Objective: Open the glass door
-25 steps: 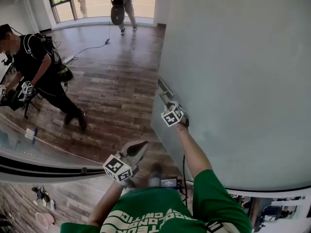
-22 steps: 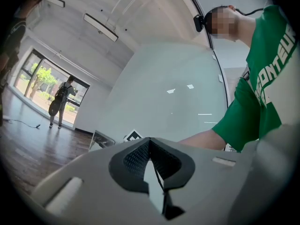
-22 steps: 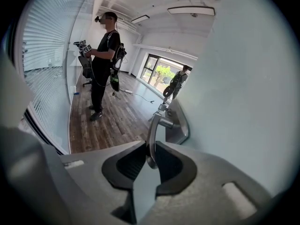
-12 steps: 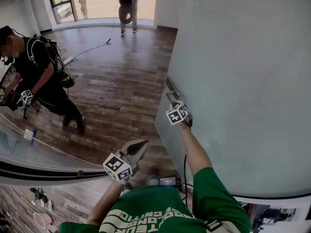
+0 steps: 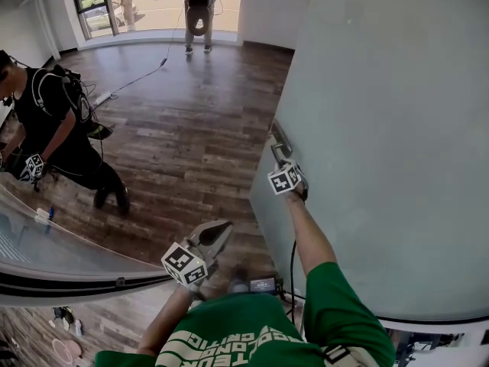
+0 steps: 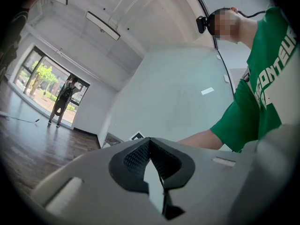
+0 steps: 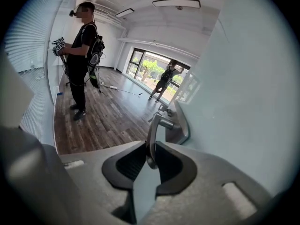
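Note:
The frosted glass door point(image 5: 382, 128) fills the right side of the head view, its free edge facing the wooden floor. A metal lever handle point(image 5: 280, 145) sits on that edge. My right gripper point(image 5: 285, 162) is shut on the lever; in the right gripper view the lever point(image 7: 155, 125) runs down between the dark pads, with the door point(image 7: 243, 102) at the right. My left gripper point(image 5: 223, 228) hovers low near my body, shut with nothing held. In the left gripper view it point(image 6: 149, 146) points level toward the door, and its pads meet.
A person in black point(image 5: 57, 128) holding grippers stands on the wood floor at the left. Another person point(image 5: 200, 6) stands by the far window. A cable point(image 5: 137, 76) lies across the floor. A curved glass panel with a dark rail point(image 5: 61, 258) runs at the lower left.
The door's edge and handle have moved to the right in the head view, with my right gripper staying on the lever. The person in black has drifted left. My left gripper has barely shifted.

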`<state>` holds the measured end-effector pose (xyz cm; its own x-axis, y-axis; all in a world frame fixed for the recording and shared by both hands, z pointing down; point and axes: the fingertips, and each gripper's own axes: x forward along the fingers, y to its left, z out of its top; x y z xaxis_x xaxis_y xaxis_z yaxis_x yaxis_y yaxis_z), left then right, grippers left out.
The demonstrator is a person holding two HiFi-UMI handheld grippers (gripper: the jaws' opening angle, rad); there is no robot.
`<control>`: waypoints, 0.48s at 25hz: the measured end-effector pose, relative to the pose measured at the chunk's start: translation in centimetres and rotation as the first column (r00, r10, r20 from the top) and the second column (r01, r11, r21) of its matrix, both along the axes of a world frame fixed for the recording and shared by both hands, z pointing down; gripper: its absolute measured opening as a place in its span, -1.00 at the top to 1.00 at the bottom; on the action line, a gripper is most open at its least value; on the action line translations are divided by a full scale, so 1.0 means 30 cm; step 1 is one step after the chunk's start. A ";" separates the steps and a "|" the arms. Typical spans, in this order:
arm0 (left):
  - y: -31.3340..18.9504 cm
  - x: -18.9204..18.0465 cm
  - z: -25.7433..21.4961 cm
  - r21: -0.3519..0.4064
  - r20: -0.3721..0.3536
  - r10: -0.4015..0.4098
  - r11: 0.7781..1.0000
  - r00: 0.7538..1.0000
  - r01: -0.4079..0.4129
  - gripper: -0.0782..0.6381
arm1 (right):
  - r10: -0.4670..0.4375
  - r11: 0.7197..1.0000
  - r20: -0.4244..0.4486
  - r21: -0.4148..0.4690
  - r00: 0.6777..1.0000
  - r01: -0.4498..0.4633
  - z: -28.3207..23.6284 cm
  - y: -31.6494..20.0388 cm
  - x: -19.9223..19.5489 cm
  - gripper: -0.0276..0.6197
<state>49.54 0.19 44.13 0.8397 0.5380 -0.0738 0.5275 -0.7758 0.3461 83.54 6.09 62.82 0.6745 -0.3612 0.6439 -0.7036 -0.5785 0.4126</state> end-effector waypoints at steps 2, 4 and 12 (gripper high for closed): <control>0.010 0.019 0.010 0.000 -0.001 0.005 1.000 1.000 -0.005 0.74 | 0.017 1.000 -0.002 -0.001 1.000 -0.017 0.003 0.029 0.030 0.76; 0.019 0.039 0.012 0.003 0.000 0.009 1.000 1.000 -0.009 0.74 | 0.033 0.999 -0.001 -0.003 0.999 -0.033 0.005 0.060 0.061 0.76; 0.024 0.090 0.014 0.013 0.007 0.012 1.000 1.000 -0.012 0.74 | 0.091 0.996 -0.012 -0.012 0.996 -0.091 0.018 0.161 0.155 0.76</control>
<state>52.24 0.91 44.56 0.8336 0.5490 -0.0614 0.5346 -0.7738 0.3398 88.18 10.91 63.36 0.7118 -0.2895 0.6399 -0.6432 -0.6347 0.4284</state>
